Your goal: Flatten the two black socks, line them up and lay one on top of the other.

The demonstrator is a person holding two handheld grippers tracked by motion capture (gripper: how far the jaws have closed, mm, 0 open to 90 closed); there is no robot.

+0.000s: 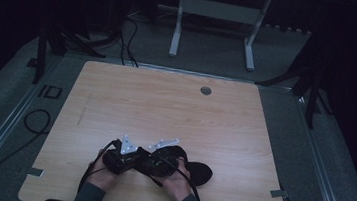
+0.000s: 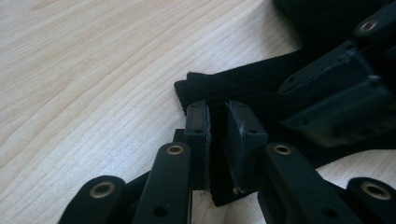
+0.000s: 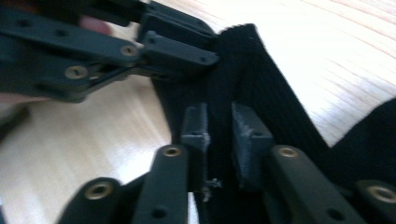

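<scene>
A black ribbed cloth (image 1: pixel 200 172) lies near the front edge of the wooden table (image 1: pixel 166 104), partly under the hands. My left gripper (image 1: pixel 127 161) and right gripper (image 1: pixel 157 164) sit close together over its left end. In the left gripper view, my left gripper (image 2: pixel 218 135) is shut on a folded edge of the cloth (image 2: pixel 243 84), with the right gripper's jaws at the upper right. In the right gripper view, my right gripper (image 3: pixel 219 128) is shut on a band of the same cloth (image 3: pixel 261 93), and the left gripper's jaws reach in from the upper left.
A round cable hole (image 1: pixel 205 90) sits near the table's far edge. Bare wood spreads to the left, right and far side. A white desk frame (image 1: pixel 215 14) stands behind the table, and cables (image 1: pixel 38 121) lie on the floor at the left.
</scene>
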